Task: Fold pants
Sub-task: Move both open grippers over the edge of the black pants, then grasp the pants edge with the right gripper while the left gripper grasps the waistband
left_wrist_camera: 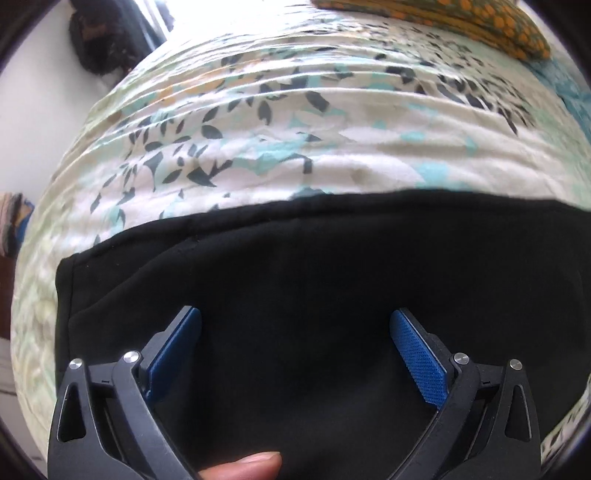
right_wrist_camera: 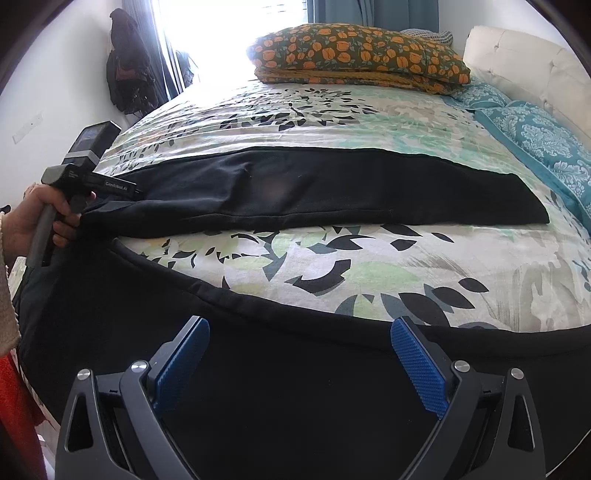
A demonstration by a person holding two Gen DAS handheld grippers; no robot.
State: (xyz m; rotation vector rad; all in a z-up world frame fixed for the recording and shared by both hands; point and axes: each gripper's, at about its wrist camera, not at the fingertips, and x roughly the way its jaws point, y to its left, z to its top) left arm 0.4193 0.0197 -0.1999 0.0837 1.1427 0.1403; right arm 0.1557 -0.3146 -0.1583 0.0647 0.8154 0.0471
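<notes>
Pants (right_wrist_camera: 314, 184) are lying unfolded; both claws, left (left_wrist_camera: 295, 321) and right (right_wrist_camera: 300, 330), are hovering spread; next, pinch the 6 o'clock leg.

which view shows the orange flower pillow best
The right wrist view: the pillow sits whole at the far end of the bed. The left wrist view catches only its cropped corner at the top edge.

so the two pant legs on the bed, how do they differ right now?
The far leg lies flat and straight across the bedspread, its hem toward the teal pillows. The near leg curves along the bed's front edge under the open right gripper and seems to hang partly off it. The left gripper sits at the far leg's waist end. Both are plain black fabric, joined at the left.
</notes>
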